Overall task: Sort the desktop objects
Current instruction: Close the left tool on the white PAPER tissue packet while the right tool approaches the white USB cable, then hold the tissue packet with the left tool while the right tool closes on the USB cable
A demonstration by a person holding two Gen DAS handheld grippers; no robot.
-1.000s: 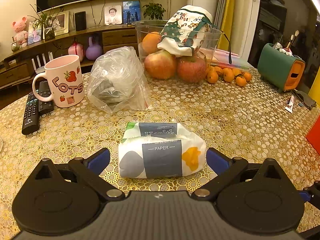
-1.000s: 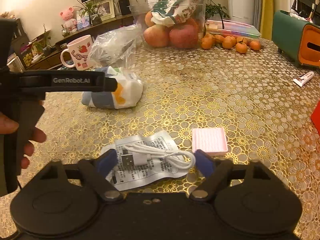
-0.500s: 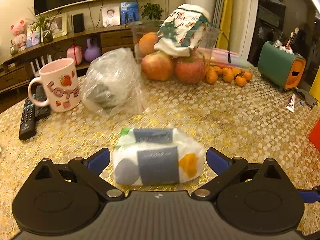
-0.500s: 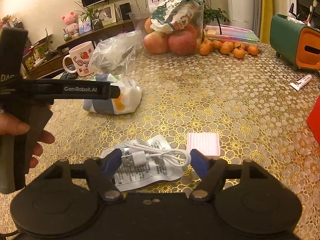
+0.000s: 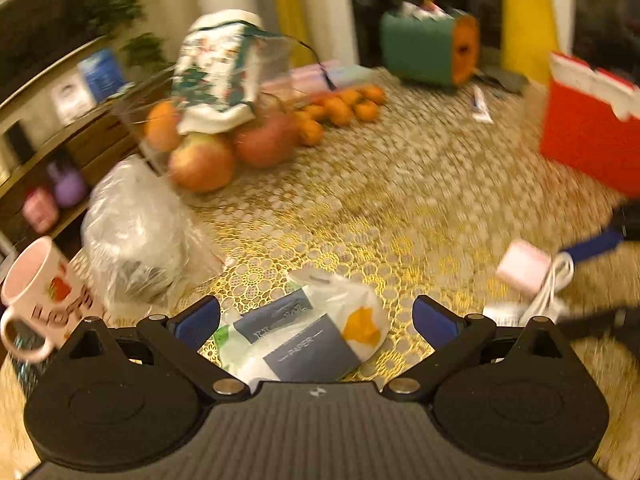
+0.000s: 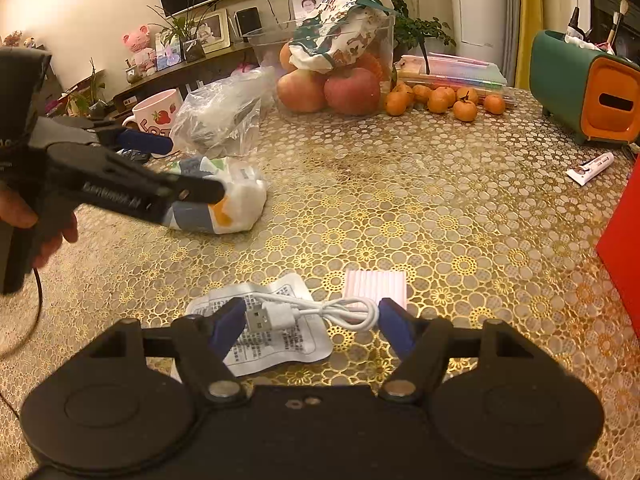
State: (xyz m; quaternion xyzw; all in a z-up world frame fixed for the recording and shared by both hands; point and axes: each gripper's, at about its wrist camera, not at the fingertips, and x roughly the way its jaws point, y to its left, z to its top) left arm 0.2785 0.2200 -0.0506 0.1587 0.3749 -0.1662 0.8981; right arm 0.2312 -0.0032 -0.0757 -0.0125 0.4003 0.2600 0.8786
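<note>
A soft white tissue pack with a grey "PAPER" label lies on the gold patterned tablecloth. My left gripper is open with its jaws on either side of the pack, not touching it. The right wrist view shows the pack partly behind the left gripper. My right gripper is open around a coiled white USB cable, which lies on a printed white packet. A pink pad lies just beyond.
A strawberry mug, a crumpled clear plastic bag, a clear bowl of apples, small oranges, a green-orange box, a small tube and a red box stand around the table.
My left gripper has swung and tilted to the right over the tissue pack, and its view is blurred. My right gripper has closed in a little around the USB cable.
</note>
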